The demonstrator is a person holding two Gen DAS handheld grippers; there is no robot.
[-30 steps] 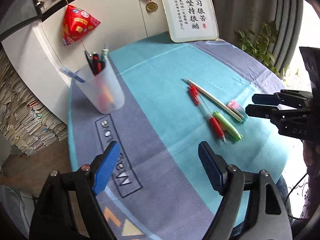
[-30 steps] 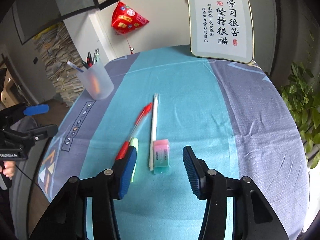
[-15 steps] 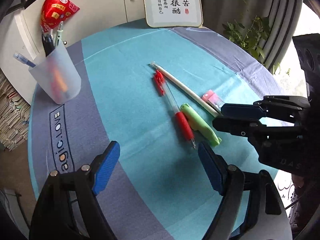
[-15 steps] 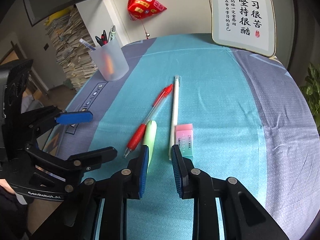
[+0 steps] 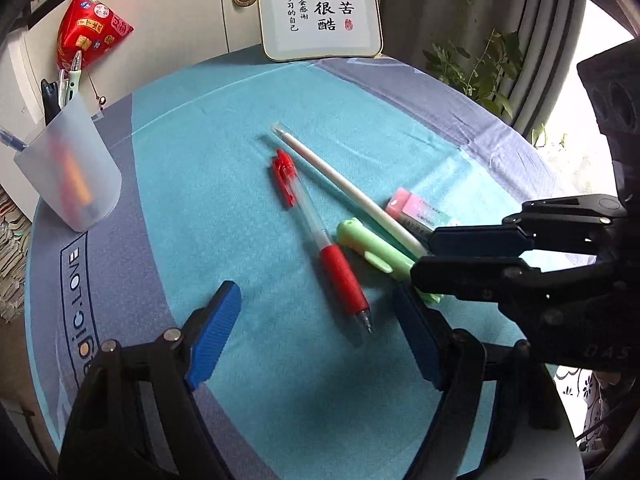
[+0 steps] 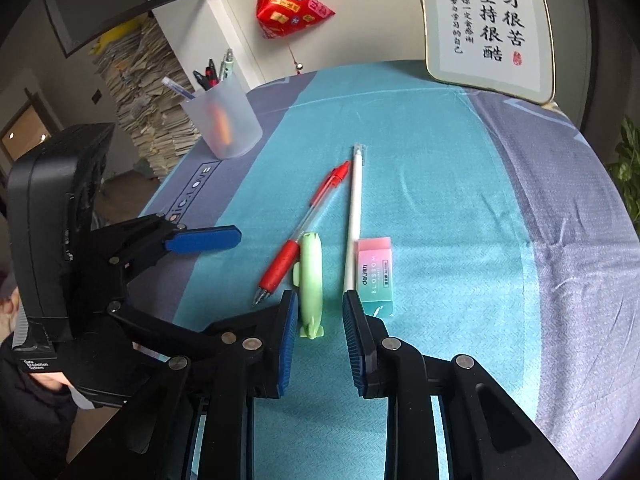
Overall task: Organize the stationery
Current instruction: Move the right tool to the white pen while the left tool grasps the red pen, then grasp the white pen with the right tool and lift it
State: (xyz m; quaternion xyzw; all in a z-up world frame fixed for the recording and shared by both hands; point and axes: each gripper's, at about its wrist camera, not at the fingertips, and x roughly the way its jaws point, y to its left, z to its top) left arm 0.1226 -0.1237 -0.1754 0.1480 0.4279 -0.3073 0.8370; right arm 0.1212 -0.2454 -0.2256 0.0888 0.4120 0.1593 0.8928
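My right hand-held gripper (image 6: 320, 320) sits low over the near end of the green pen (image 6: 311, 280), its blue pads narrowly apart on either side of the pen's tail; I see a small gap on both sides, so the pads are not pressing on it. My left hand-held gripper (image 5: 316, 336) hangs with its jaws wide apart and nothing between them but cloth; those jaws have just been closing a little. The tip of the red pen (image 5: 320, 240) lies just ahead of the left gripper's right finger. The worktop (image 6: 460, 184) is round and covered with a teal and grey-blue cloth. On it the red pen, the green pen, a long white pen (image 6: 354, 220) and a pink-and-teal eraser (image 6: 374, 276) lie close together, roughly side by side. The white pen's near end lies just beside the eraser's long edge, and the red pen's grip lies just beside the green pen; whether they touch I cannot tell. A frosted pen cup (image 6: 220, 120) stands upright near the far left edge of the worktop, well apart from the loose pieces, with several pens sticking out of it. A framed calligraphy panel (image 6: 488, 28) leans at the far edge of the worktop, and a red ornament (image 6: 292, 4) hangs in front of the wall behind.
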